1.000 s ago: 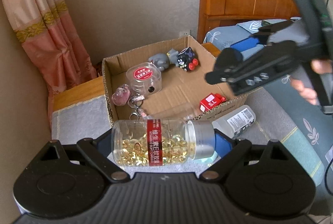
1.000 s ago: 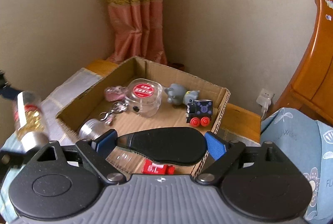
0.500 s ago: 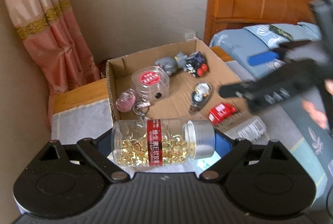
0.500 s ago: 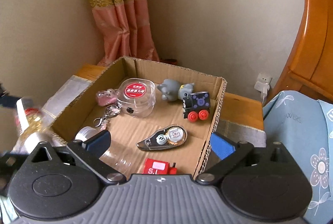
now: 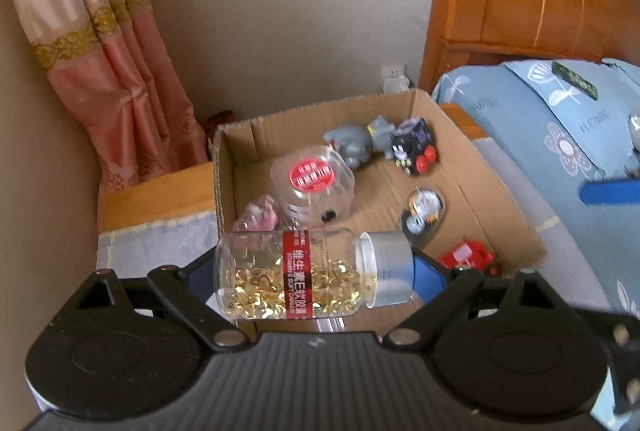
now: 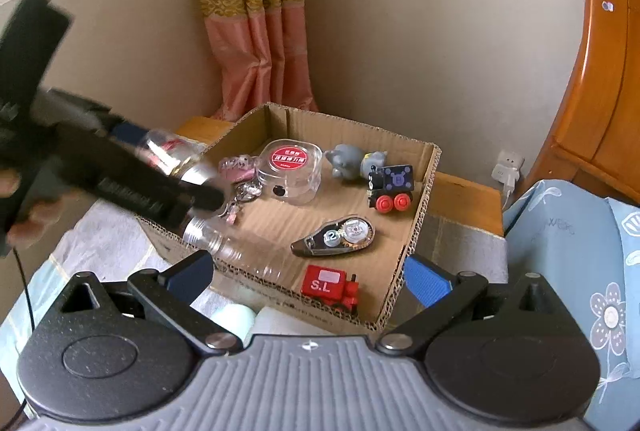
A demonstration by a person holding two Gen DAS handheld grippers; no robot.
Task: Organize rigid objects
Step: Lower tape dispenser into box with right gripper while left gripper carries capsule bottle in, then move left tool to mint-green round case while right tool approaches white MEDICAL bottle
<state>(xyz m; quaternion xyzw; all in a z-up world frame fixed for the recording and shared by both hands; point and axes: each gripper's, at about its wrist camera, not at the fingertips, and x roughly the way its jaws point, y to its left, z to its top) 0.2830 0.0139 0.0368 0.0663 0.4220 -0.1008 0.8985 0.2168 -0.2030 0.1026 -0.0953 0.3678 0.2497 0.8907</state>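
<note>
In the left wrist view the left hand-held gripper (image 5: 316,273) pinches a clear capsule bottle (image 5: 304,273) lengthwise, one blue pad on its base and the other on its silver cap, so it lies sideways low in the frame, over the near edge of the cardboard box (image 5: 496,187). That end-to-end grip is the main risk as I judge it: the cap is smooth and rounded, and a tilt could let the bottle slip or swing out before it is over the box floor.

Beyond it, the centre of the frame is crowded: a pink keychain (image 5: 258,217), a clear round case (image 5: 312,179), a grey elephant (image 5: 352,145), a black toy train (image 5: 412,147), a correction tape (image 5: 422,215) and a red toy (image 5: 466,257). If the bottle is dropped there, it would probably roll into them or settle on top.

In the right wrist view the right hand-held gripper (image 6: 308,275) has just spread its jaws wide and they are empty, low in the frame above the box's near wall. The left tool crosses the left half of that frame, so the two could knock together if both stay over the box.
</note>
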